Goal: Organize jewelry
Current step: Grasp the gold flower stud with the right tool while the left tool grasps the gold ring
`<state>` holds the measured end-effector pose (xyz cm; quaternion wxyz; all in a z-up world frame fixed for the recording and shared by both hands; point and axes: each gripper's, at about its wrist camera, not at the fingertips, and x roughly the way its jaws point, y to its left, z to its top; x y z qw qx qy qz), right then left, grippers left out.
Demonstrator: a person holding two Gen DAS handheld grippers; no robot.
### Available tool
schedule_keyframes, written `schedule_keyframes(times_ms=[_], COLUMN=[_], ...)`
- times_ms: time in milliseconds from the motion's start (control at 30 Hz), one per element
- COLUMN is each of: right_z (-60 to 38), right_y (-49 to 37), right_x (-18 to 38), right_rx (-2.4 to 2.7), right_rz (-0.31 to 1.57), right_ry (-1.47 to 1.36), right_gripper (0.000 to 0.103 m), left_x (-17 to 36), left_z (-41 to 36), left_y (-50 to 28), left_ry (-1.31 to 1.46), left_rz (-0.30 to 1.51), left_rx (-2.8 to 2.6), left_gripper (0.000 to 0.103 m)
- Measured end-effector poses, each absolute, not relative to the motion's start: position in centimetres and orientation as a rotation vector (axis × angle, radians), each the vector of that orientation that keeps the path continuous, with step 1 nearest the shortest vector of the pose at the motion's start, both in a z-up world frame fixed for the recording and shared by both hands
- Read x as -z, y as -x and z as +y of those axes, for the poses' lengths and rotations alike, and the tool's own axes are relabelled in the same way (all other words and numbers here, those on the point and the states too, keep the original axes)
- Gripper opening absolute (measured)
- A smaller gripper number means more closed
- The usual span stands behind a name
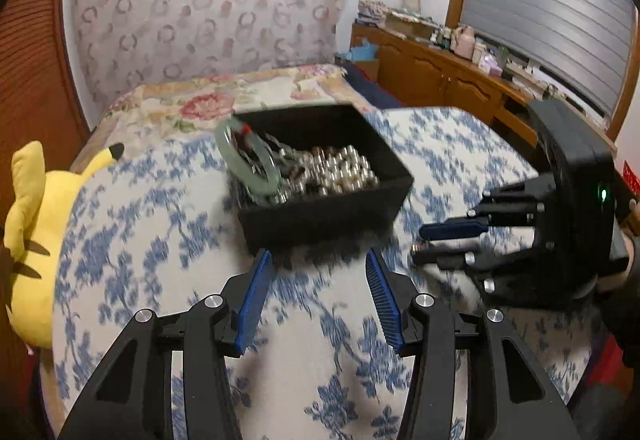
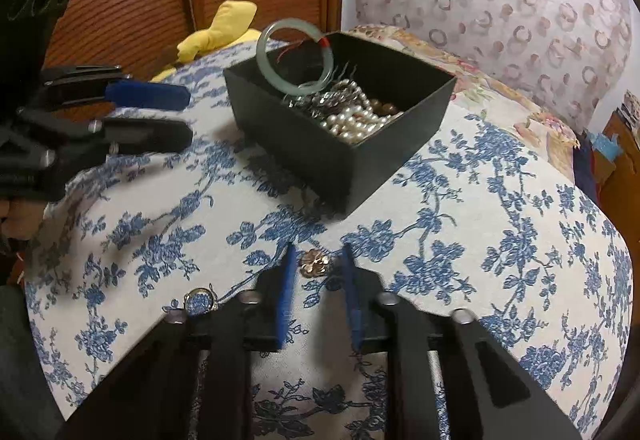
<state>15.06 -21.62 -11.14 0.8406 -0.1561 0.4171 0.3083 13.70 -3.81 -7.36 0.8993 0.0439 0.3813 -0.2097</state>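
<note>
Gold-toned brooch point(image 2: 314, 263) on blue-floral cloth point(image 2: 460, 200), between tips of right gripper point(image 2: 318, 260); pads apart, not touching. Black box point(image 2: 344, 160) of jewelry beyond. Left gripper point(image 1: 318, 260) open, empty, box just ahead.

Left tongs point(image 1: 318, 264) angled downward, jaws apart, empty; right tongs point(image 2: 316, 260) downward, jaws narrowly parted.

No legible text, label, brand, number or sign anywhere in either view.
</note>
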Motion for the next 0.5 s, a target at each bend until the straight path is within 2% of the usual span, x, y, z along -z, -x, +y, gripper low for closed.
schedule_keyframes(times_ms=[167, 500], right_z=[-22.2, -26.1], right_y=[-14.5, -13.0], right_x=[10.9, 9.6], right_rx=[-0.645, -0.592], right_rz=[0.873, 0.840], right_ry=[0.330, 0.245], right_gripper=[0.016, 0.016], left_x=[9.0, 10.6], left_z=[-4.8, -8.3], left_y=[-12.8, -10.8], left_ry=[-0.100, -0.156], left_rz=[0.834, 0.865], left_rx=[0.462, 0.559], left_gripper=[0.055, 0.056])
